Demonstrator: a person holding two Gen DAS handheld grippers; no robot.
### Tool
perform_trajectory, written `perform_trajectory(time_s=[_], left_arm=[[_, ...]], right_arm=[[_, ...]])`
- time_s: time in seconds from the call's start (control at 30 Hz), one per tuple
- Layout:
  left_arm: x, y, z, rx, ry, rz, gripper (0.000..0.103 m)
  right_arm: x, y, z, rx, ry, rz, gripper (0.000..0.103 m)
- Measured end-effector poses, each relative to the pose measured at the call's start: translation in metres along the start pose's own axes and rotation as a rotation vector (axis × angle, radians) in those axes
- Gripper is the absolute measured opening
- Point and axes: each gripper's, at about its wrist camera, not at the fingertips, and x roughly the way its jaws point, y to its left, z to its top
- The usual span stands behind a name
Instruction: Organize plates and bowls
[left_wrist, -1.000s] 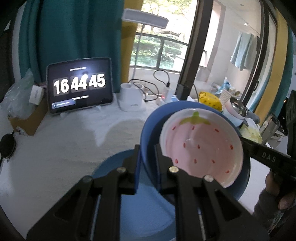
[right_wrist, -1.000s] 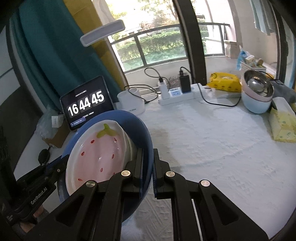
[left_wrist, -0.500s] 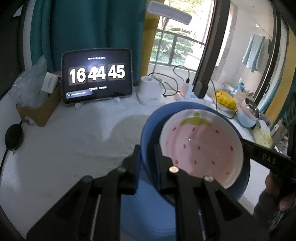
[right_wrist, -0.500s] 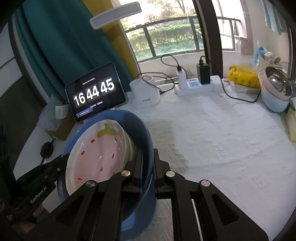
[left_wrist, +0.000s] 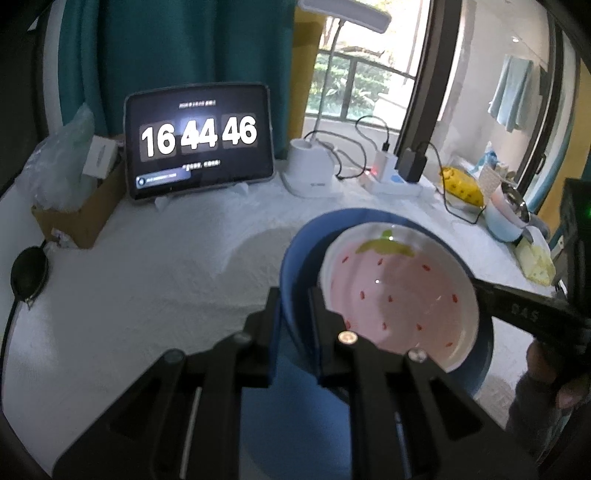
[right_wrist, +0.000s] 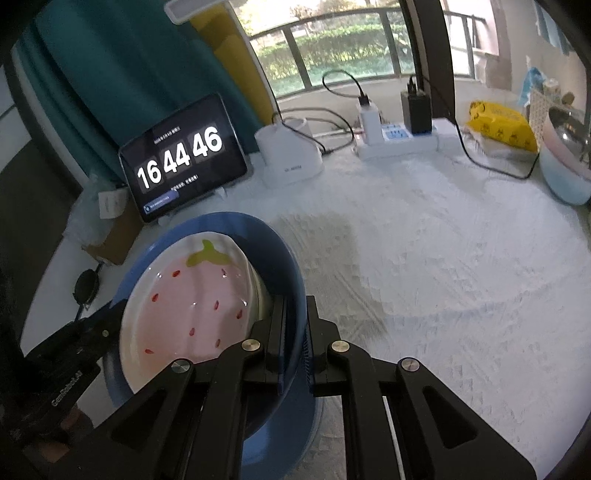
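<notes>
Both my grippers clamp one blue bowl by its rim, strawberry plate riding inside it.

My left gripper (left_wrist: 293, 314) pinches the near-left wall of the blue bowl (left_wrist: 295, 258), jaws narrow, one finger inside and one outside; my right gripper (right_wrist: 295, 325) does the same on the opposite side of the rim. The pink strawberry plate (right_wrist: 192, 295) sits tilted inside the bowl. Another blue dish (left_wrist: 291, 417) shows directly below; contact unclear. All over the white tablecloth (right_wrist: 424, 277), in front of the tablet clock (left_wrist: 199, 142). Stacked bowls (right_wrist: 567, 158) stand well apart at the far right.
</notes>
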Motion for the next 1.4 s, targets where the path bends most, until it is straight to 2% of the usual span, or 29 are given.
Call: perform_trajectory(time_s=[0.53, 0.8, 1.03, 1.3, 1.4], left_arm=[[-0.011, -0.007, -0.007, 0.040, 0.035, 0.052, 0.014], [-0.011, -0.017, -0.007, 0.088, -0.003, 0.081, 0.018], [-0.009, -0.022, -0.007, 0.120, -0.020, 0.107, 0.019], [-0.016, -0.022, -0.011, 0.107, -0.035, 0.086, 0.021], [-0.020, -0.022, -0.012, 0.101, -0.039, 0.085, 0.022]], right_arm=[[-0.008, 0.002, -0.005, -0.011, 0.014, 0.038, 0.010], [-0.001, -0.001, -0.009, -0.023, 0.025, -0.013, 0.011], [-0.004, -0.003, -0.012, -0.043, -0.001, -0.040, 0.012], [-0.010, -0.003, -0.013, -0.072, -0.009, -0.064, 0.017], [-0.020, -0.002, -0.012, -0.088, -0.041, -0.067, 0.030]])
